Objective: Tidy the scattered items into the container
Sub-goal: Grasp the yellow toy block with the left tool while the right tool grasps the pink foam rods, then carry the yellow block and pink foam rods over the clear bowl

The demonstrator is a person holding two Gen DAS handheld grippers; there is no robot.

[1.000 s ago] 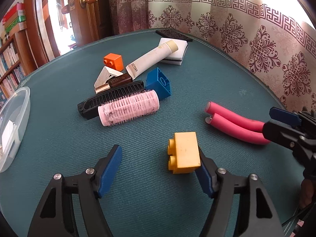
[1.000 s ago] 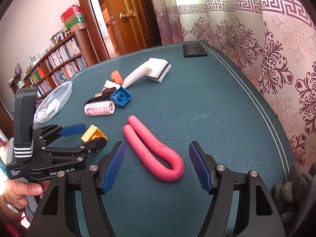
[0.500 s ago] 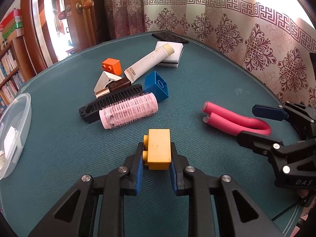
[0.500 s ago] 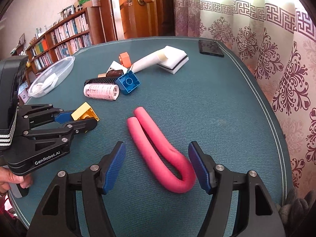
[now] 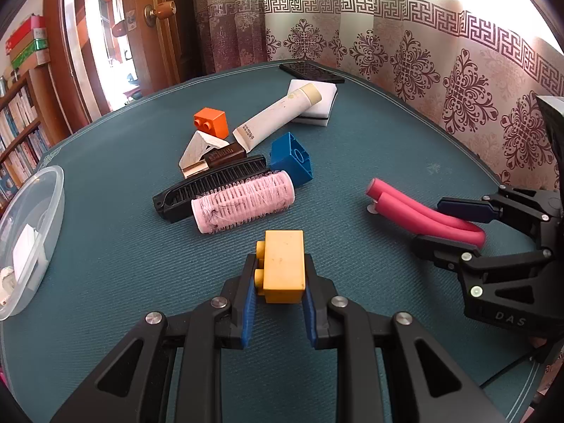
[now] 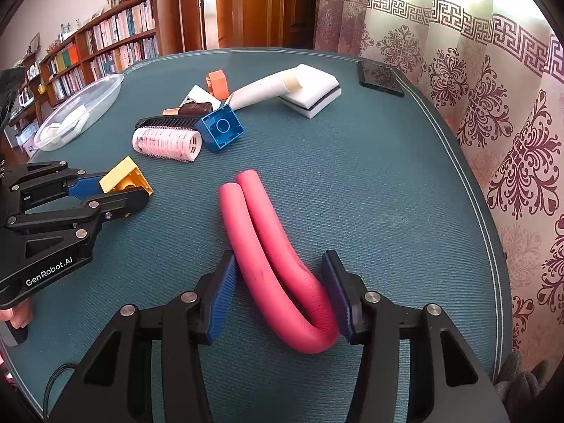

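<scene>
My left gripper (image 5: 278,292) is shut on a yellow brick (image 5: 283,266) and holds it just above the teal table; the right wrist view shows this gripper (image 6: 116,190) and the brick (image 6: 123,178) at the left. A pink foam rod (image 6: 278,275), bent into a U, lies on the table. My right gripper (image 6: 278,292) is open and straddles the rod's bend, its right pad touching the foam. The left wrist view shows the rod (image 5: 423,215) between those fingers. A clear plastic bowl (image 5: 35,211) (image 6: 88,95) with white items inside sits at the far left.
Clustered mid-table are a pink hair roller (image 5: 243,201), a black comb (image 5: 211,183), a blue brick (image 5: 292,158), an orange brick (image 5: 209,123), a white tube (image 5: 278,116) resting on a white sponge (image 5: 317,105), and a black phone (image 5: 310,72). A curtain hangs behind the table's right edge.
My left gripper shut on the yellow brick and lifted it slightly. My right gripper moved forward over the pink rod's bend and its jaws narrowed around it.
</scene>
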